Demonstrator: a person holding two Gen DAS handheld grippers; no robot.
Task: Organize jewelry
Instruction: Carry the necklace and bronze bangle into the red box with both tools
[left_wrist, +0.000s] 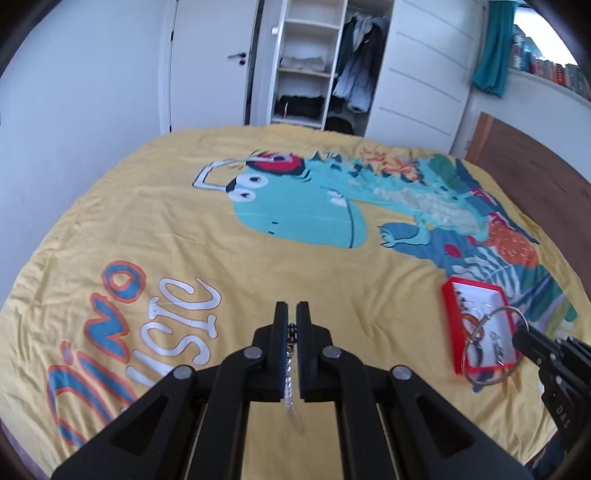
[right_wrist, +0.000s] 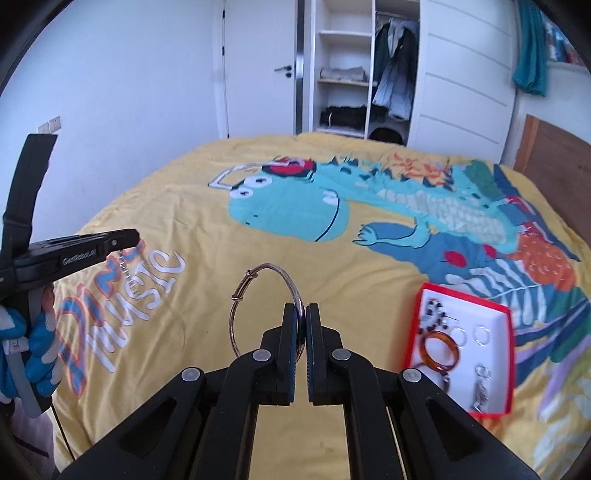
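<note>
Left tongs (left_wrist: 291, 314) clamp a chain (left_wrist: 291, 369), right tongs (right_wrist: 302, 317) a bangle (right_wrist: 267, 306), near the red tray (right_wrist: 508, 354).

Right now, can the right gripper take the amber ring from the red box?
Probably not yet. The right gripper is shut on the silver bangle, so its jaws are busy. The amber ring lies uncovered in the open red box, nothing above it.
</note>
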